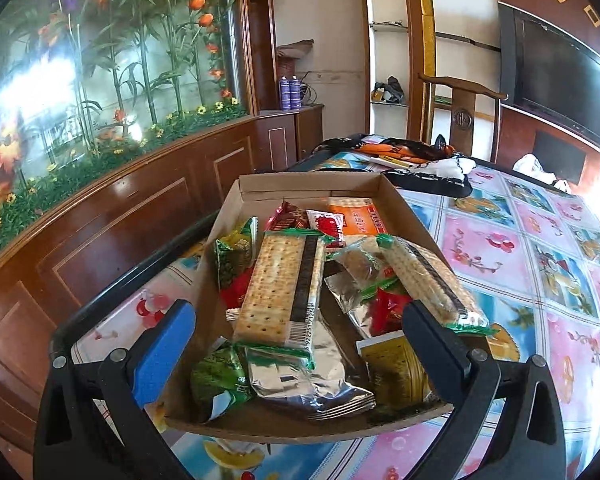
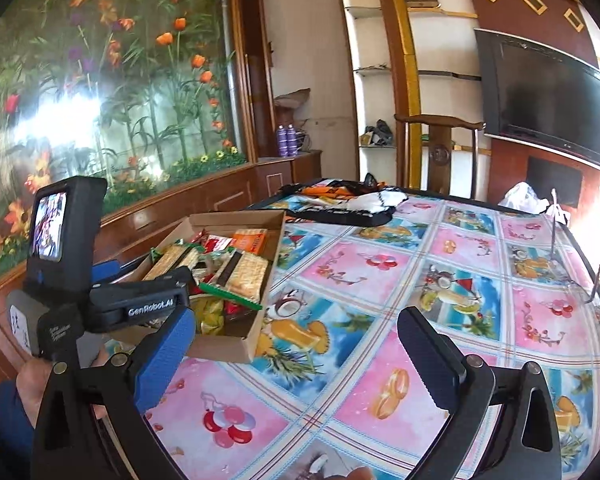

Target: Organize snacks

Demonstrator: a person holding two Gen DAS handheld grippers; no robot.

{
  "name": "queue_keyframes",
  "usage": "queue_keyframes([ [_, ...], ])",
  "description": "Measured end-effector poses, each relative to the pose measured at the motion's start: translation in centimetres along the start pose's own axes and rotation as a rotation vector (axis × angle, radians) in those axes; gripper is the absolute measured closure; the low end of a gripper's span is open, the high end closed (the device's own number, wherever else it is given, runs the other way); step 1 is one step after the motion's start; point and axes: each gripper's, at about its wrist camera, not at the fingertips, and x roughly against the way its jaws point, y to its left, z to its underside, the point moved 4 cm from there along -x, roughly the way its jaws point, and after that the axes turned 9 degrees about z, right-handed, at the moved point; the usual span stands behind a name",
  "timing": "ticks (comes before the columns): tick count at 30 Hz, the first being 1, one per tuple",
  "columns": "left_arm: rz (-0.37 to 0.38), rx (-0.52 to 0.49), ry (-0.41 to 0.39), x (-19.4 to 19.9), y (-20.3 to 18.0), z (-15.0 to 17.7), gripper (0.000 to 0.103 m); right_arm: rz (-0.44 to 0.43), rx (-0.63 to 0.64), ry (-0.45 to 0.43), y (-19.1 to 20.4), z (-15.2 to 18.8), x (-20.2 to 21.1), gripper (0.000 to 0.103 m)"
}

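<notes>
A round table [image 2: 440,264] under a glossy fruit-print cloth fills most of the right wrist view. Near its left edge sits an open cardboard box [image 1: 308,182], a shallow rectangle whose long axis runs away from the left camera toward the far table edge. The box holds a loose heap of snack packets. Two long cracker packs show: one [image 1: 278,284] lies along the box's length near the middle, the other [image 1: 428,276] lies beside it, angled toward the right wall. An orange pack [image 1: 358,218] lies flat at the far end. Green, red and silver sachets are jumbled among them, too overlapped to count.

The left gripper [image 1: 300,344] is spread wide over the near end of the box, pinching nothing. The right gripper [image 2: 296,348] is spread fully above bare cloth, right of the box, empty.
</notes>
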Motion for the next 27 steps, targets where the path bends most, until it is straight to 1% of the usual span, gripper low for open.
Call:
queue_keyframes([
  [2, -0.004, -0.005, -0.002, 0.05, -0.10, 0.00, 0.000, -0.017, -0.004, 0.018, 0.02, 0.19, -0.36, 0.001],
  [4, -0.009, -0.007, -0.004, 0.12, -0.13, -0.01, 0.000, -0.014, -0.004, 0.027, -0.02, 0.29, -0.57, 0.001],
  [27, -0.040, -0.020, 0.006, 0.18, 0.07, 0.11, 0.000, 0.000, 0.052, 0.024, 0.80, 0.59, -0.64, 0.001],
])
